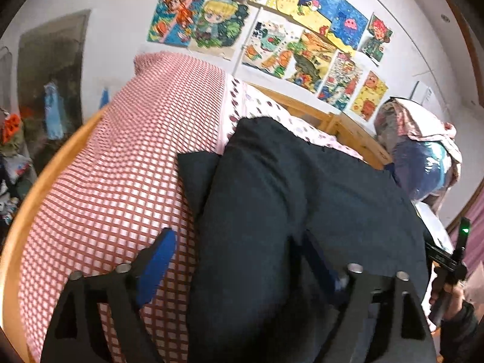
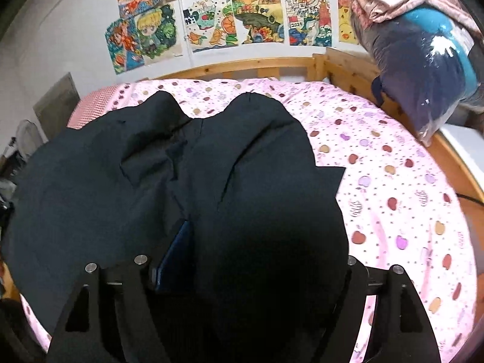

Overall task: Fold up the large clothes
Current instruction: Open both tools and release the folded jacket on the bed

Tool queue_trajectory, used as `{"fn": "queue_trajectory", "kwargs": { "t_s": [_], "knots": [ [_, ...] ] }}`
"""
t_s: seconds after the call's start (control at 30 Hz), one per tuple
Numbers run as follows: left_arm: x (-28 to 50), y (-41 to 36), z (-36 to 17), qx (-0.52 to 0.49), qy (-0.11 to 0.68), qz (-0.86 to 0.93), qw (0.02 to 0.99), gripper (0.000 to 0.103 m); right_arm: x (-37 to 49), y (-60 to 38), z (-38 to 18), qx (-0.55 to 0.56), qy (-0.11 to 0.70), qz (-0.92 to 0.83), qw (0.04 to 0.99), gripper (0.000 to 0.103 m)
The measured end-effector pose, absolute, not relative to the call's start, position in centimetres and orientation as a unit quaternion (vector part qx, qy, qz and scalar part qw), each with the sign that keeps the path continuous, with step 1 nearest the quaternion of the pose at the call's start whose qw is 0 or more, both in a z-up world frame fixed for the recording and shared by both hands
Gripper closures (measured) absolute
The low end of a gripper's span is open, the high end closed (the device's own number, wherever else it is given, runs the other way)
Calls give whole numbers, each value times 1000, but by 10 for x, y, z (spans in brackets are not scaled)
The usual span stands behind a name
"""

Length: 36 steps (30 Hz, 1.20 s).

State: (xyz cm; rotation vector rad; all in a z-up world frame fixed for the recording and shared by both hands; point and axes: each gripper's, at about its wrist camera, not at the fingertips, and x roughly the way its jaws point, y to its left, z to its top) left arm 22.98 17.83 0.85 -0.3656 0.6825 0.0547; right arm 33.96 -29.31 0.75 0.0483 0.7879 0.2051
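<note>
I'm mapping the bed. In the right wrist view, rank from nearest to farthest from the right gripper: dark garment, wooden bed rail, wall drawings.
1. dark garment, right under the right gripper
2. wooden bed rail, along the bed's far edge
3. wall drawings, above the rail

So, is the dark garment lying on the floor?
No, the dark garment lies on the bed's pink sheet, inside the wooden frame.

Left tongs (image 1: pixel 239 260) and right tongs (image 2: pixel 257 260), both angled downward, jaws spread wide, blue pads (image 1: pixel 157 266) apart.
</note>
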Motion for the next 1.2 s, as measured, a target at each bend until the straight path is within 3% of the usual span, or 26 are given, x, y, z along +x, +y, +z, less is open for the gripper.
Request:
{"fn": "queue_trajectory", "kwargs": {
  "t_s": [0.2,0.47,0.8,1.2],
  "knots": [
    [221,181,16,-181,323,75,926,4,333,-301,13,32,374,79,924,20],
    [211,168,31,-156,308,101,933,0,319,-301,30,9,335,60,940,12],
    [192,151,50,-119,278,116,946,0,289,-284,66,-15,267,74,961,10],
    [154,111,77,-64,247,105,961,0,253,-284,81,16,240,99,966,9]
  ]
}}
